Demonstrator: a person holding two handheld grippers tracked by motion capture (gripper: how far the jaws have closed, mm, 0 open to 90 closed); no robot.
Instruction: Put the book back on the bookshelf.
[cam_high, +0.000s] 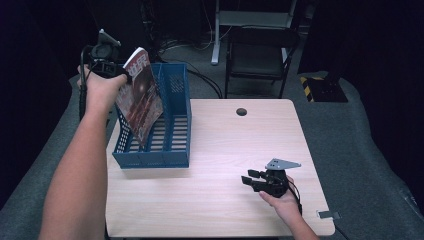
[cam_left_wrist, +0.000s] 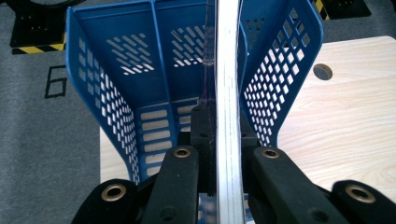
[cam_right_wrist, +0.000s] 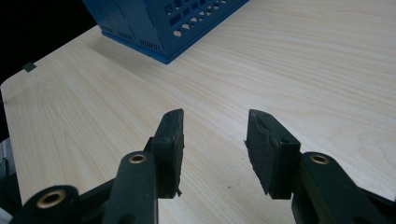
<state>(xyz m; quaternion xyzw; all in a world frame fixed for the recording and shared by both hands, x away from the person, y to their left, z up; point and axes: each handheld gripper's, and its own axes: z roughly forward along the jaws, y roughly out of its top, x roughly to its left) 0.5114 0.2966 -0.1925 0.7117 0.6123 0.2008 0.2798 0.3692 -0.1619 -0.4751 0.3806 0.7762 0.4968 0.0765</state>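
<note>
Magazine (cam_high: 139, 97) clamped in left hand-held gripper (cam_high: 107, 67), tilted above blue file rack (cam_high: 172, 145) at desk's (cam_high: 225, 200) left edge, lower corner dipping into a slot. Insertion apparently underway, not finished: lowering and release still to come. Right hand-held gripper (cam_high: 252, 180) parted, grasping nothing, resting low over bare desk.
</note>
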